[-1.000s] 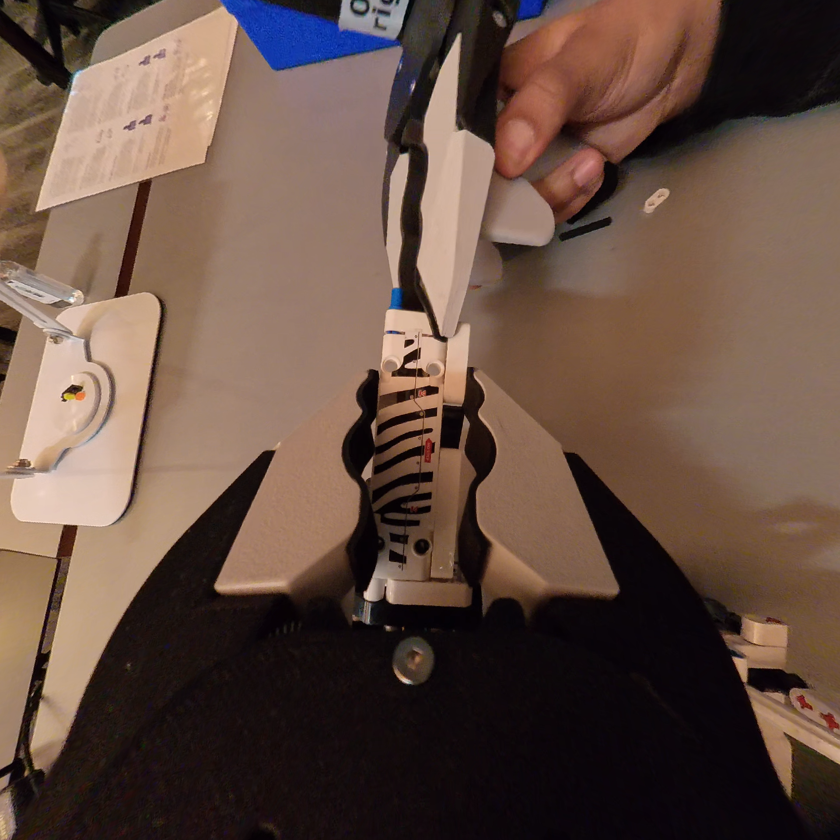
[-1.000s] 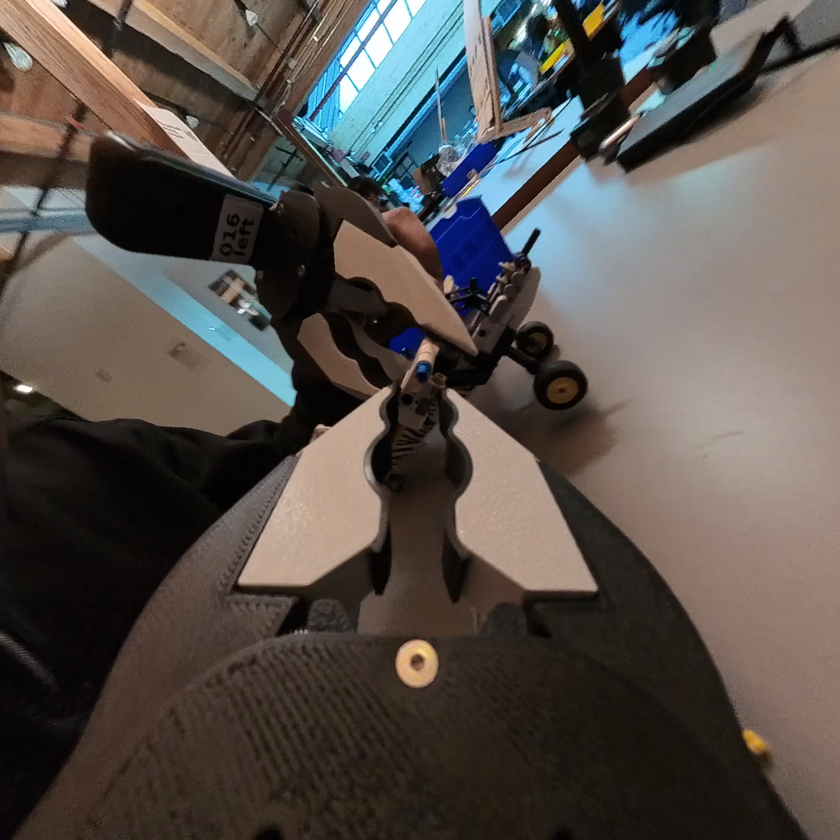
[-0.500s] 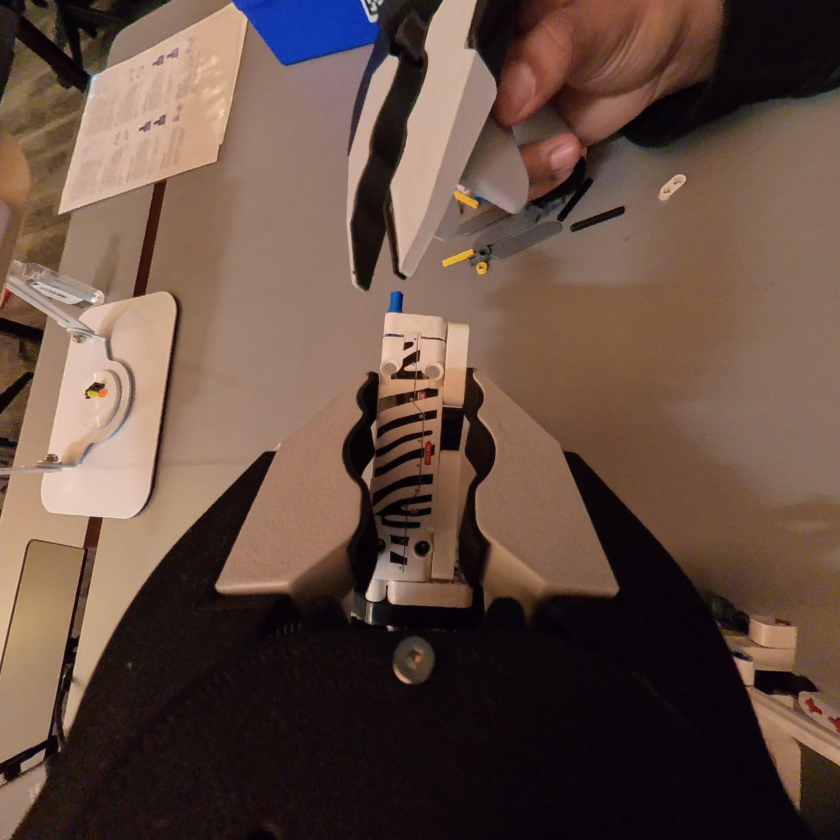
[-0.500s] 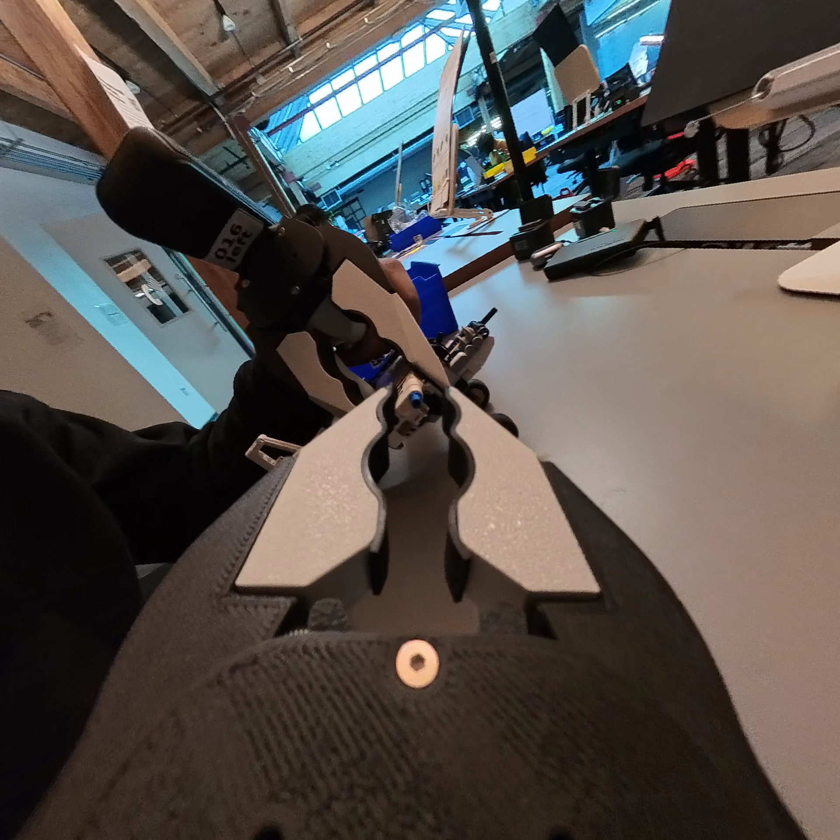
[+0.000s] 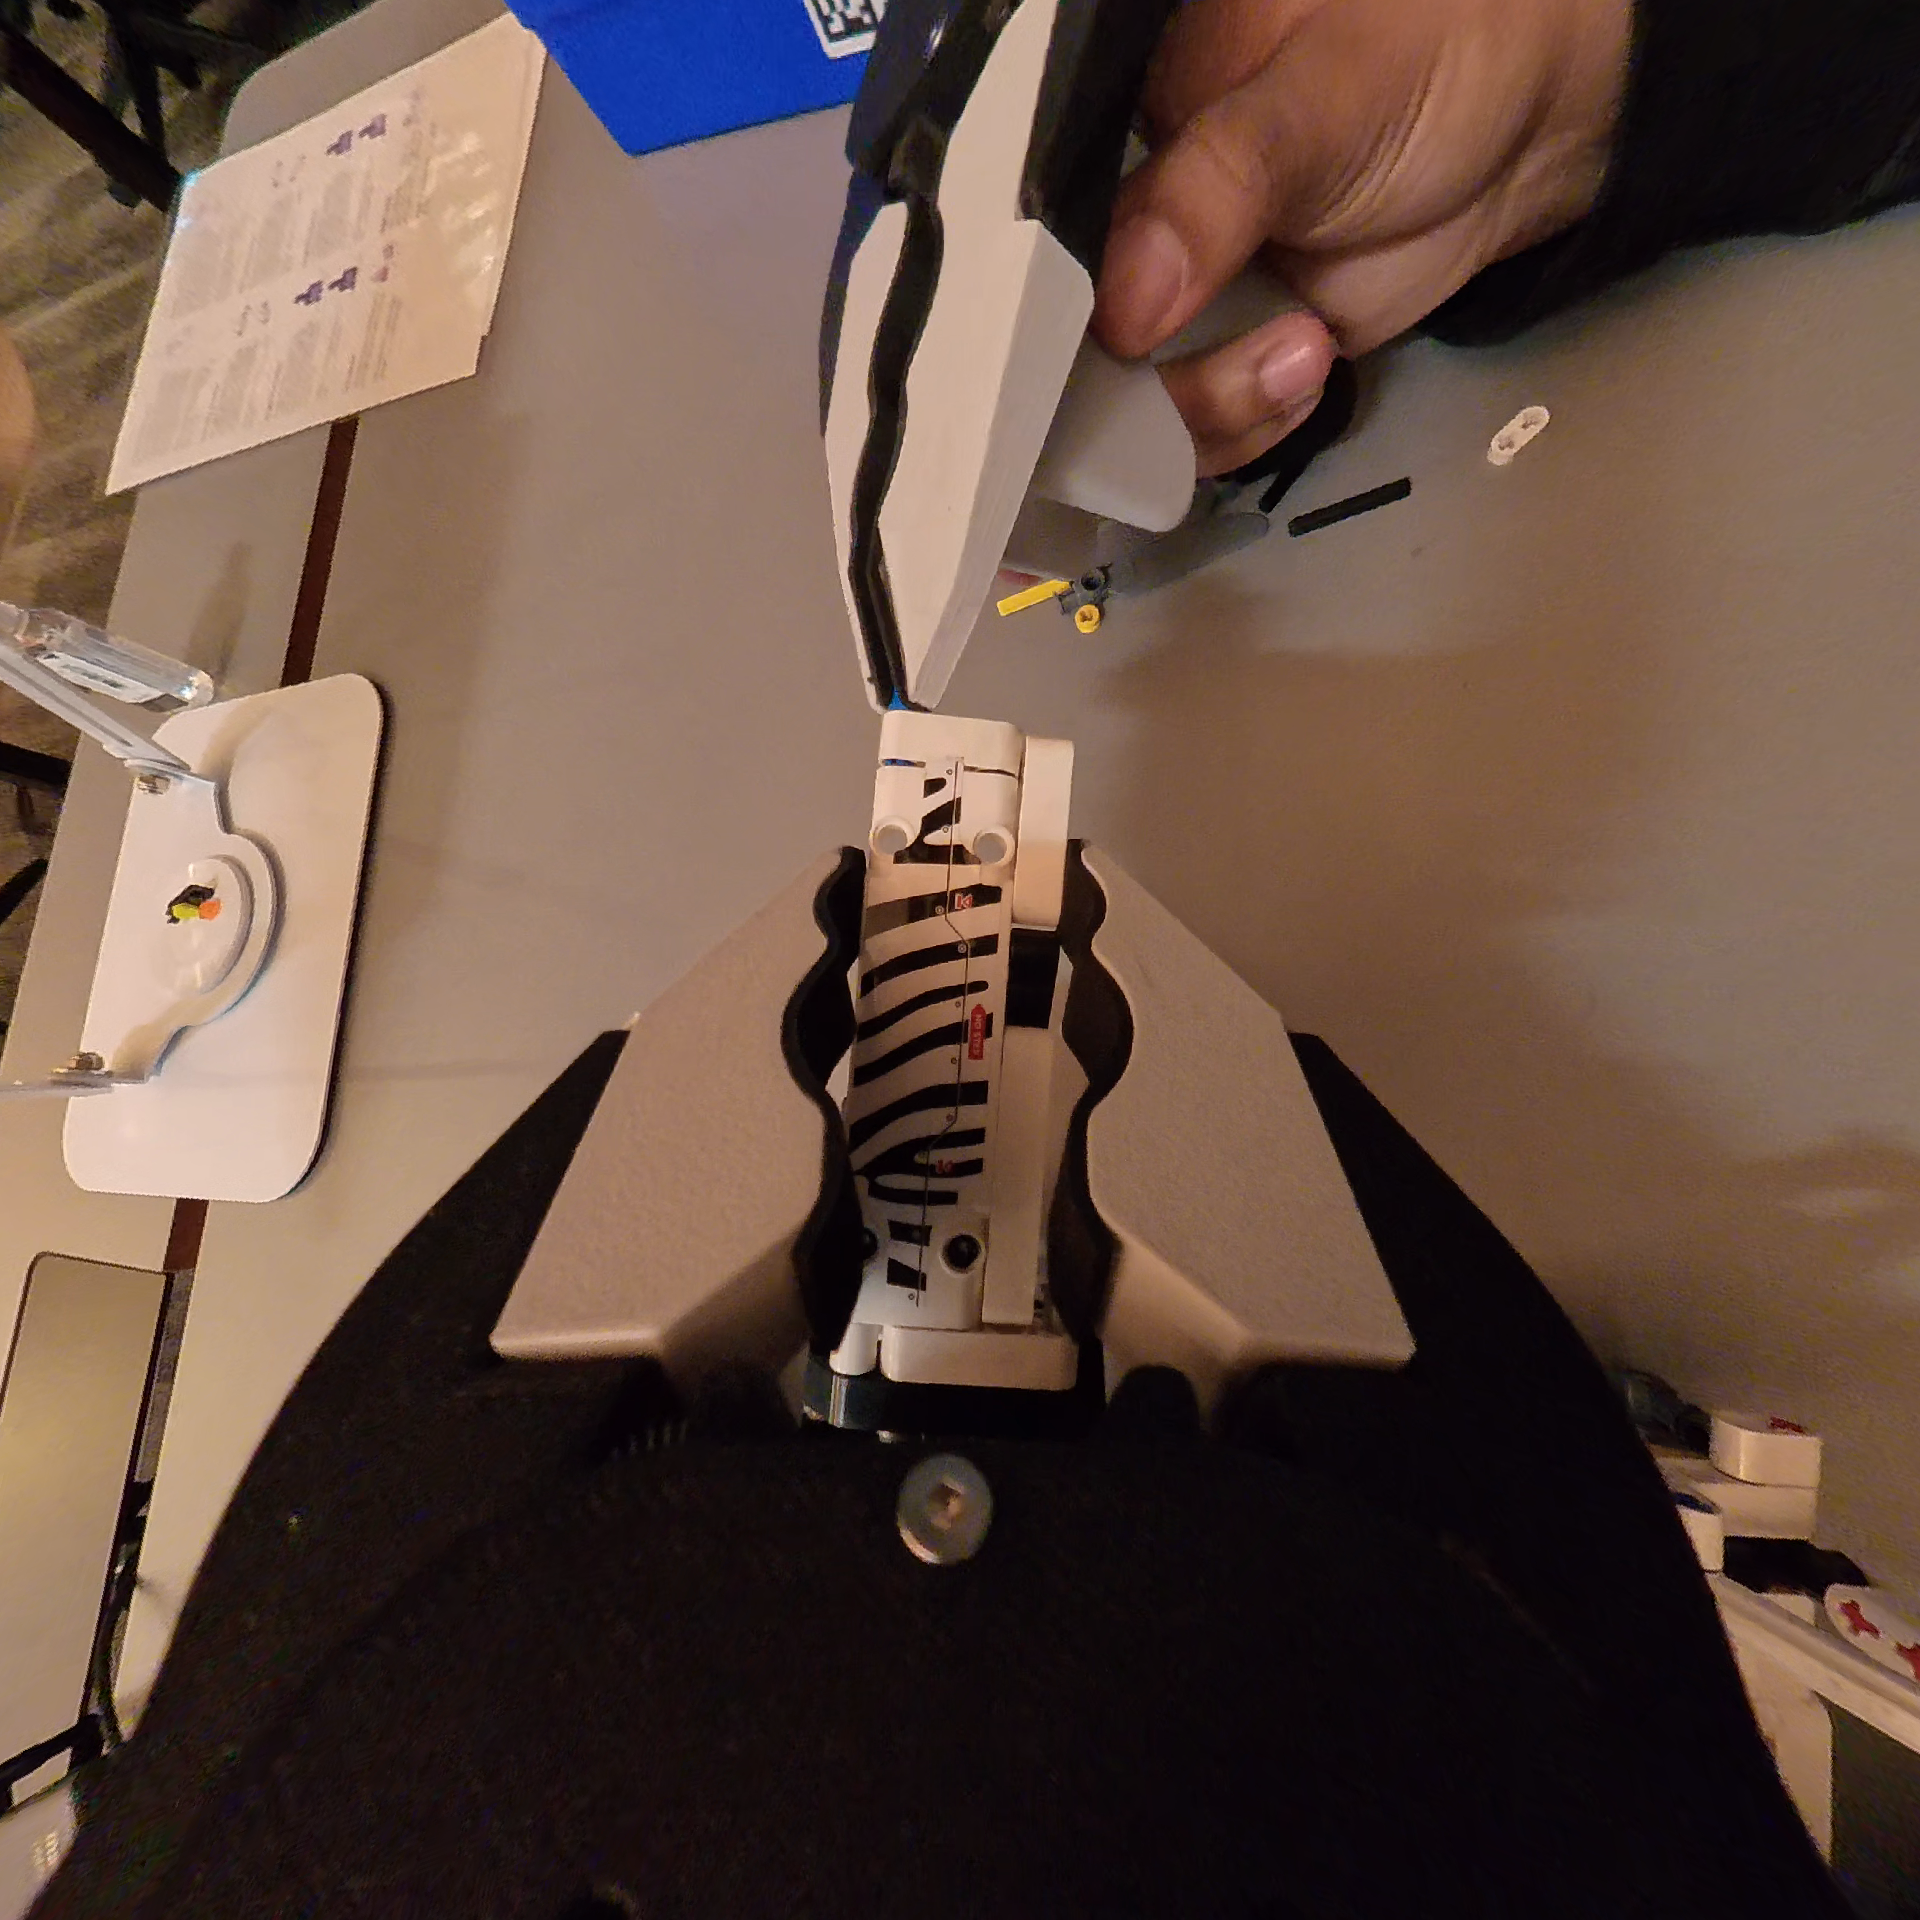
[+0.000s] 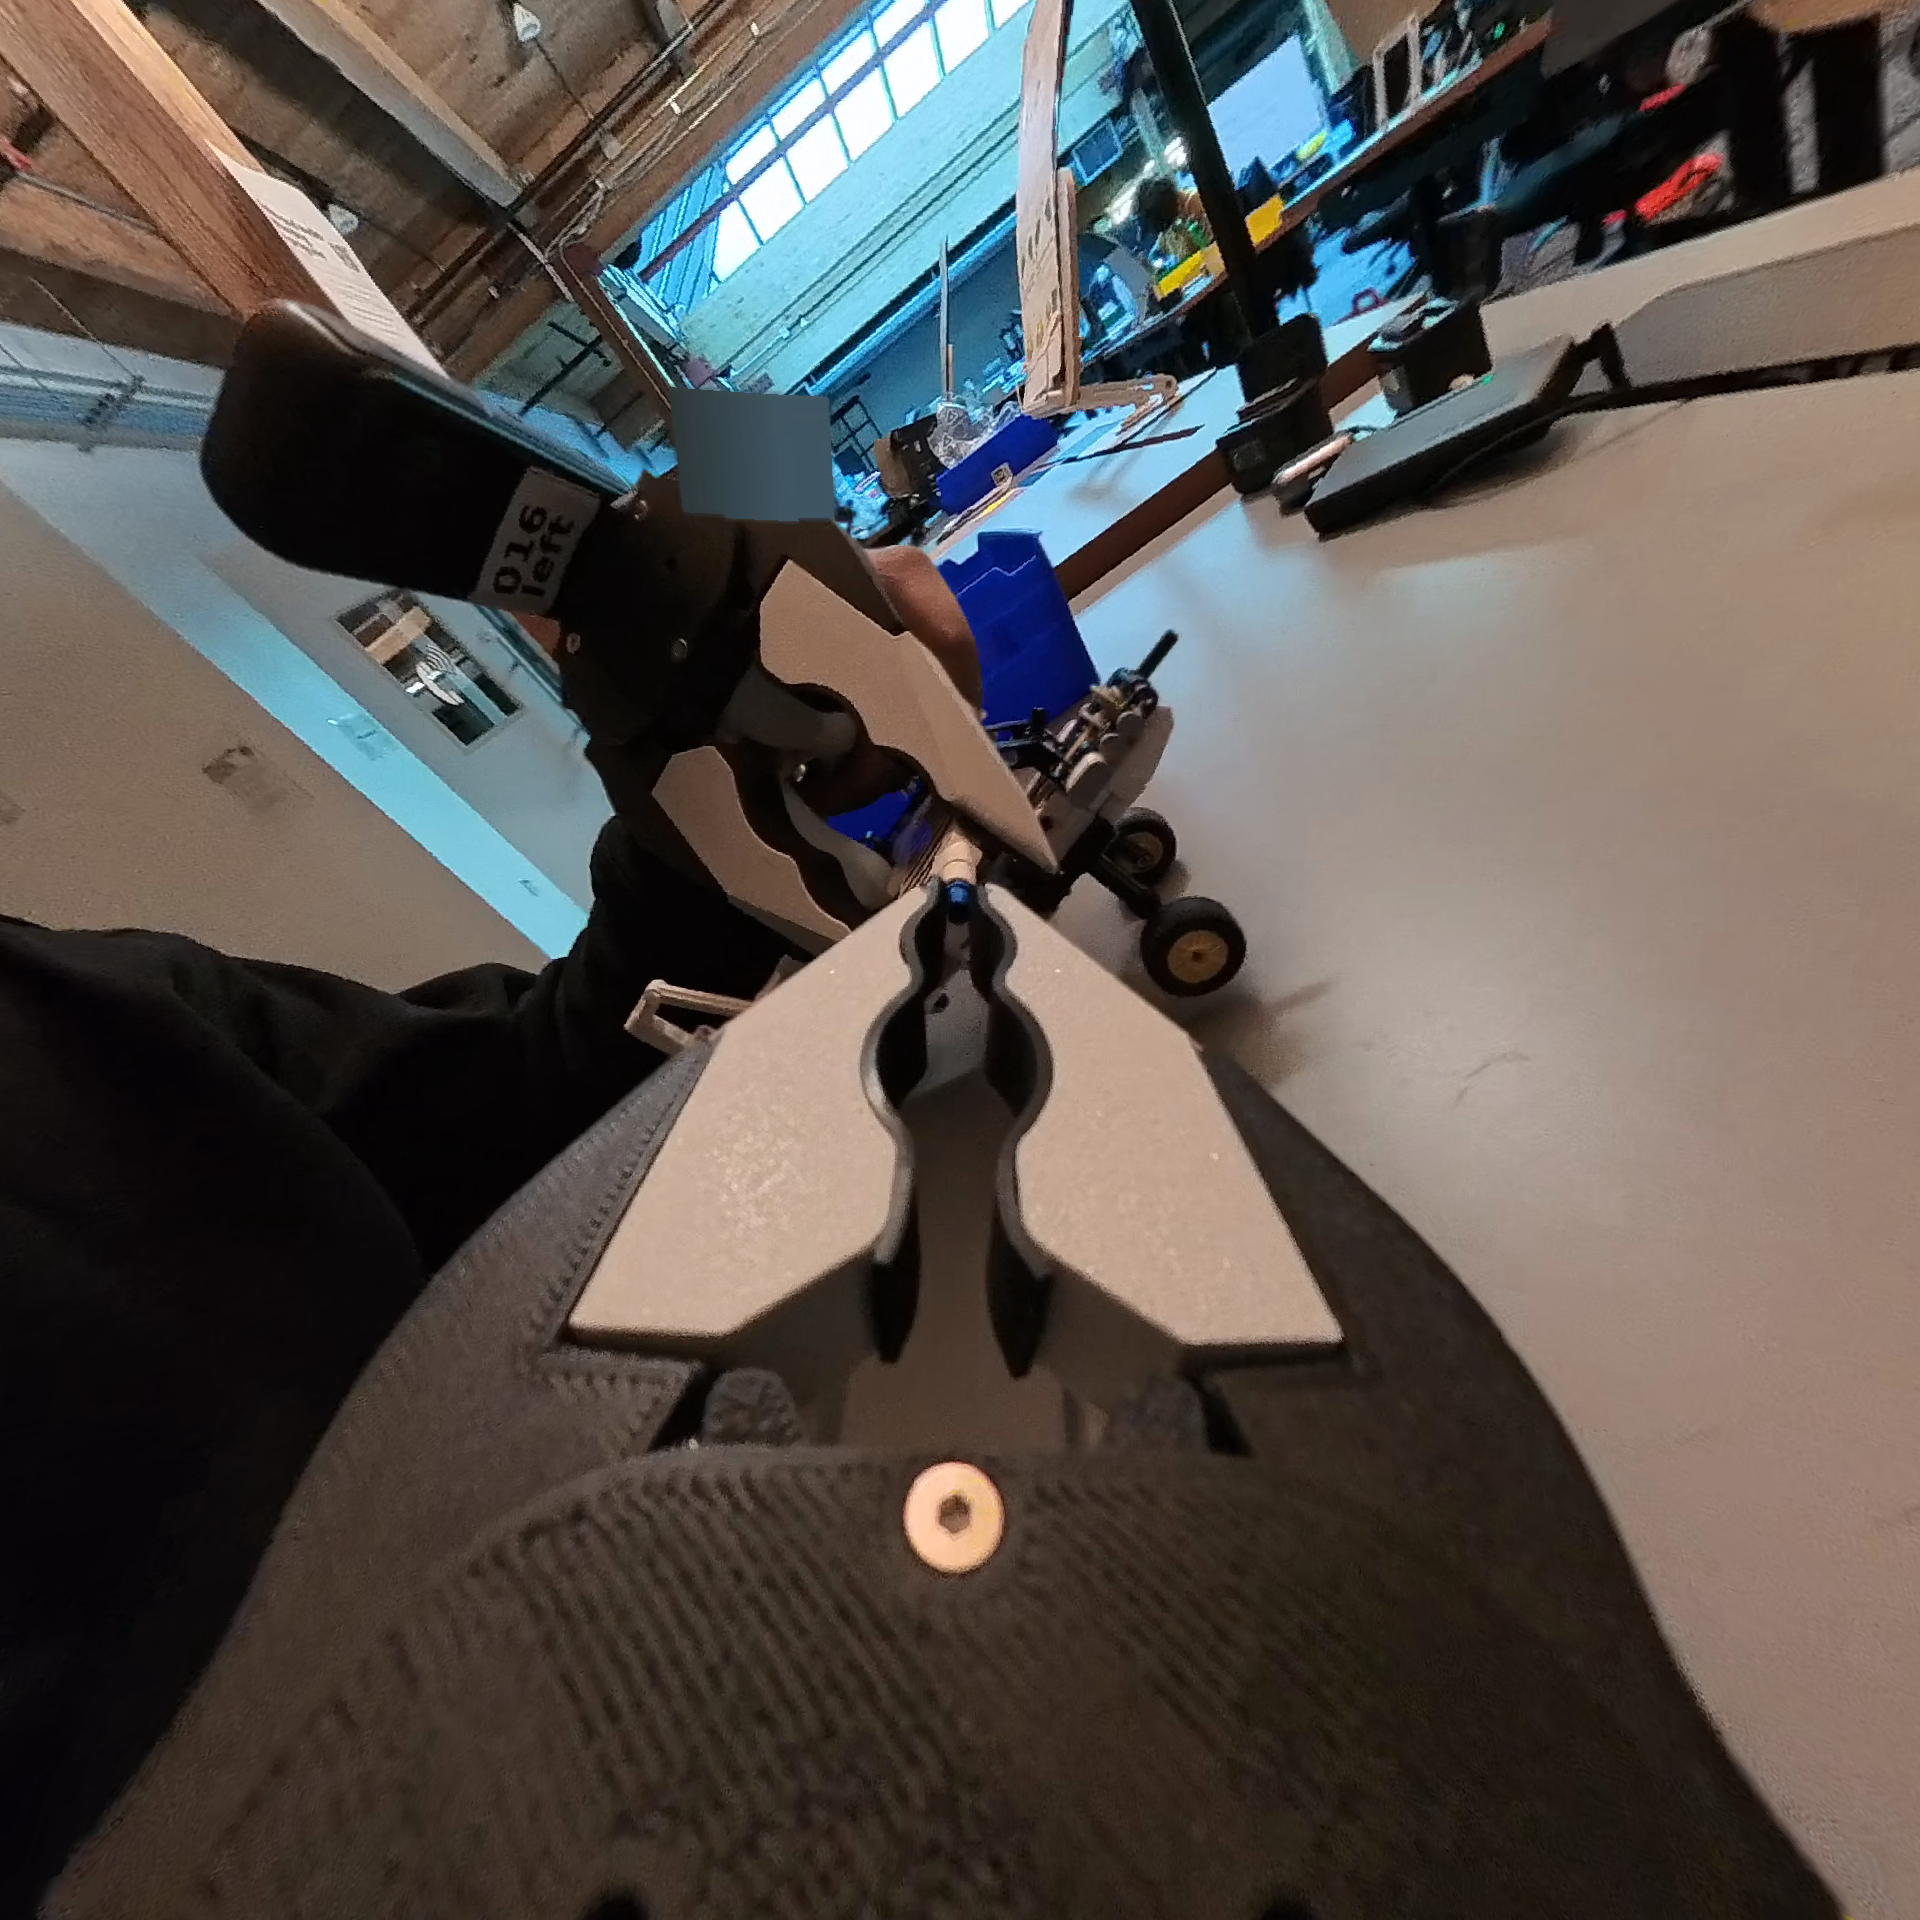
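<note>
LEFT GRIPPER [image 5: 961, 862]: clamped lengthwise on white zebra-striped brick assembly [image 5: 935, 1039], long axis toward 12 o'clock.
RIGHT GRIPPER [image 5: 896, 694]: at 12 o'clock, tips pinched on small blue pin [image 6: 954, 902] at assembly's far end.
ROOM: bare grey table [image 5: 1455, 935] toward 3 o'clock.
FARTHER: wheeled brick model [image 6: 1132, 790], blue bin [image 6: 1013, 613].

Warm dim light over the table [image 5: 644, 727], soft shadows, bright bluish windows [image 6: 831, 177], fisheye-bent edges

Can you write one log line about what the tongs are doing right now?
left tongs: clamped on zebra-striped toy brick model | right tongs: shut on blue pin at model's end | grey table
</note>
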Tool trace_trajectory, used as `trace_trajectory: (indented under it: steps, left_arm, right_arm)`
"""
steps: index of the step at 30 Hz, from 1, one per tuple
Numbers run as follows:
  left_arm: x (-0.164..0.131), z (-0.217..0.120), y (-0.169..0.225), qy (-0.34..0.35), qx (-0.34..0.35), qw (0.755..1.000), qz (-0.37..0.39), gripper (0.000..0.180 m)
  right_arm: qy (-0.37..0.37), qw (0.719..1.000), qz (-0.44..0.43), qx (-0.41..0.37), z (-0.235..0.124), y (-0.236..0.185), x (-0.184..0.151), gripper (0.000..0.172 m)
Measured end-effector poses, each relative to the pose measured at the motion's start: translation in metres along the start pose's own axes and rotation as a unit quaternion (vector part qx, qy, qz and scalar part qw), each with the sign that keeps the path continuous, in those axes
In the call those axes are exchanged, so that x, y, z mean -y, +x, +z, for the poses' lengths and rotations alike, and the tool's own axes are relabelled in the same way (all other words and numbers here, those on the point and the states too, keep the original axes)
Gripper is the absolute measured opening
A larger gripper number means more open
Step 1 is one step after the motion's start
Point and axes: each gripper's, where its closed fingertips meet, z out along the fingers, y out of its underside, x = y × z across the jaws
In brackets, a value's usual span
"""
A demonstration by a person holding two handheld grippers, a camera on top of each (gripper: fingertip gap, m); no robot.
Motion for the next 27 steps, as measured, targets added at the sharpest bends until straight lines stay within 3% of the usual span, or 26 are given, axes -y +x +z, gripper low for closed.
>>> trace_trajectory:
  steps: [17,27]
  left_arm:
    - [0.001,0.001,0.009,0.005,-0.026,1.0,0.008,0.037]
    - [0.002,0.0,0.012,0.012,-0.037,0.999,0.01,0.037]
  right_arm:
    - [-0.044,0.997,0.051,0.029,-0.006,-0.007,-0.009,0.001]
    - [-0.057,0.997,0.035,0.033,-0.007,-0.011,-0.011,0.001]
